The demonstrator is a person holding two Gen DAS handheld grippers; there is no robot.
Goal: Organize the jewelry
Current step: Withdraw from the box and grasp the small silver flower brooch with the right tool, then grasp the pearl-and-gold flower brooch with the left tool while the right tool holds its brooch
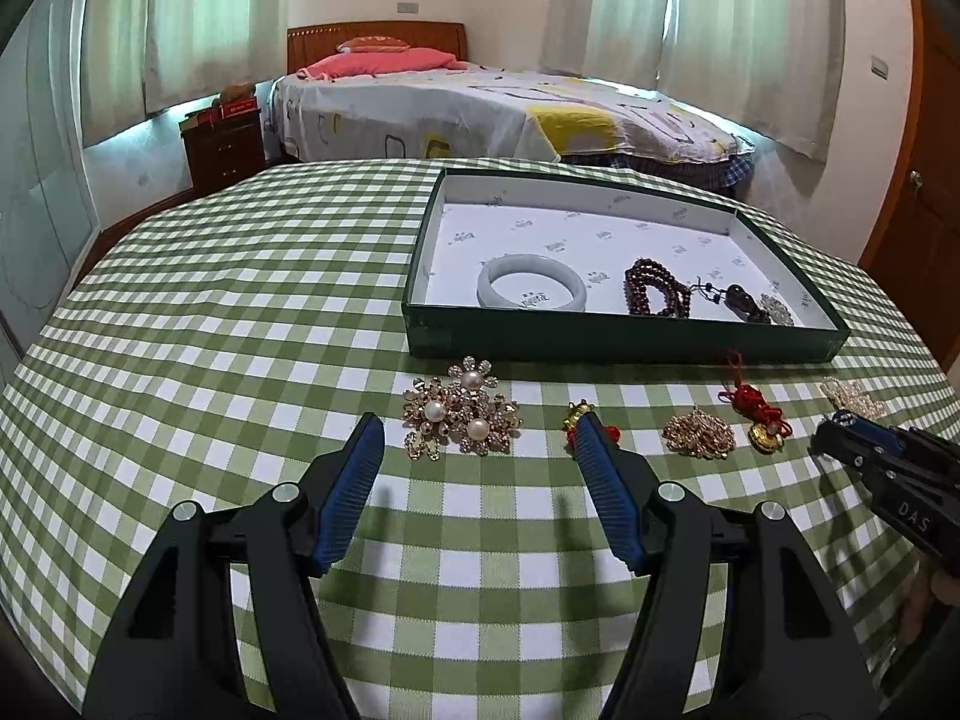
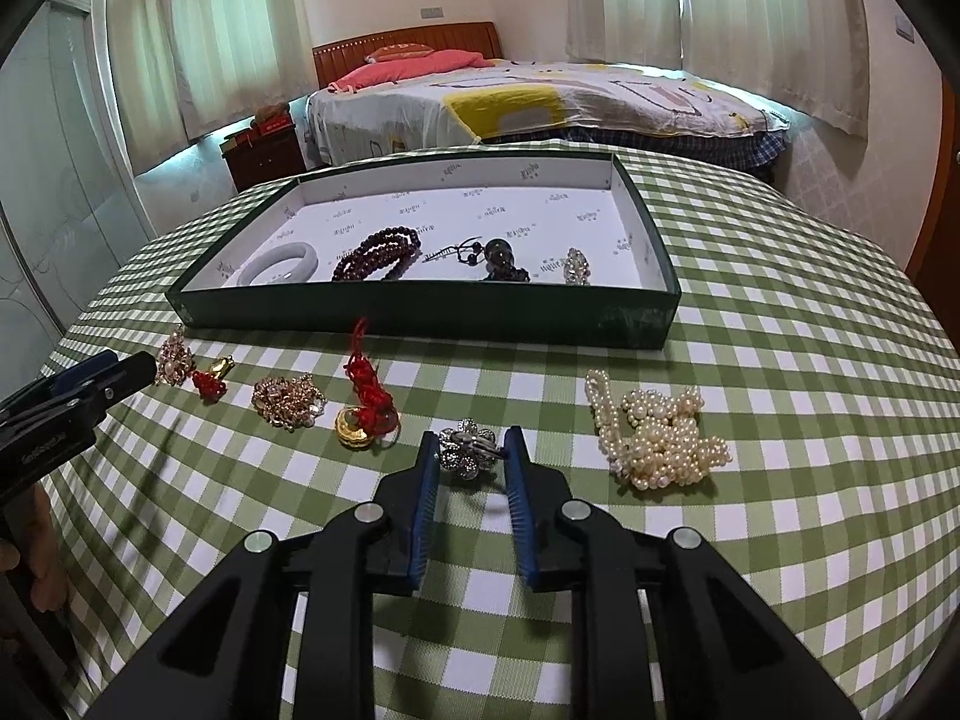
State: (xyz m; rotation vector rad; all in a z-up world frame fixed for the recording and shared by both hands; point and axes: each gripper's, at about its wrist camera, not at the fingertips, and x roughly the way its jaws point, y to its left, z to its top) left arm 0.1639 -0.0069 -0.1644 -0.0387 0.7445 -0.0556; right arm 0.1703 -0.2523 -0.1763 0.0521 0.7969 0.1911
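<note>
**Gripper state.** Left gripper [image 1: 480, 423]: jaws wide, nothing between them, poised low over the checked surface [image 1: 240, 312] just short of the pearl-flower brooch cluster [image 1: 459, 420]. Right gripper [image 2: 471, 437]: jaws narrow, pads apparently bearing on both flanks of the silver flower brooch [image 2: 468, 450], which lies on the surface between the red knot charm [image 2: 366, 402] and the pearl strand heap [image 2: 657, 438].

**Handling, judged.** Treat the silver flower brooch as light, rigid and thin, with set stones and a pin on the back.
- Hold across the petal edges, not on the pin.
- Expect smooth metal to slip or tip on blue ribbed pads; keep it level.
- Keep squeeze moderate, since the petals and stones may bend or chip.

**Count on the surface, left to right: six.**
- Pearl-flower brooch cluster: one, with three pearls showing
- Small red-and-gold charm [image 2: 210, 375]: one
- Gold rhinestone piece [image 2: 288, 402]: one
- Red knot charm: one
- Silver flower brooch: one
- Pearl strand heap: one; number of strands not discernible

**Count in the green box [image 2: 420, 306], left to right: four.**
- White bangle [image 2: 279, 261]
- Dark red bead strand [image 2: 375, 252]
- Dark pendant on cord [image 2: 498, 255]
- Small crystal piece [image 2: 576, 264]
</note>
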